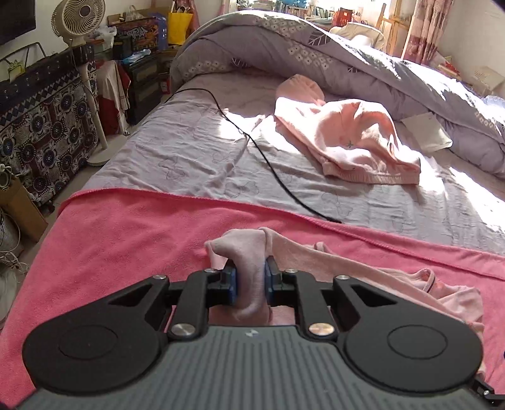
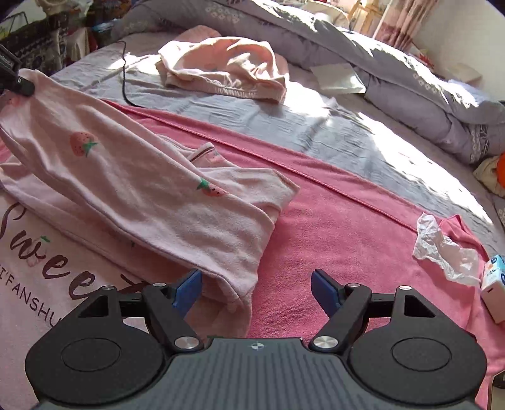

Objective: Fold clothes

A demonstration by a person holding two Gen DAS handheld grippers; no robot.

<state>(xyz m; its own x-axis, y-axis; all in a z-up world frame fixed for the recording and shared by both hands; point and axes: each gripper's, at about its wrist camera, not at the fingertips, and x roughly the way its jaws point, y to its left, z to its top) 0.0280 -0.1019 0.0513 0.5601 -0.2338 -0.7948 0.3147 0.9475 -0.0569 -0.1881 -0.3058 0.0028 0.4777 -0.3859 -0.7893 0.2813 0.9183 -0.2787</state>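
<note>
A pale pink strawberry-print shirt (image 2: 151,192) lies on a pink towel (image 2: 347,227) spread over the bed. My left gripper (image 1: 251,277) is shut on a bunched sleeve end of the shirt (image 1: 246,249), lifted above the towel; the stretched sleeve also shows in the right wrist view, with the left gripper's tip at the far left (image 2: 19,85). My right gripper (image 2: 256,287) is open and empty, just above the towel, its left pad by the shirt's folded edge. A second pink garment (image 1: 347,142) lies crumpled farther up the bed.
A black cable (image 1: 252,138) runs across the grey sheet. A rolled grey duvet (image 1: 315,56) lies along the far side. A crumpled tissue (image 2: 442,249) and a small box (image 2: 495,290) sit at the towel's right edge. A fan (image 1: 79,19) and furniture stand left of the bed.
</note>
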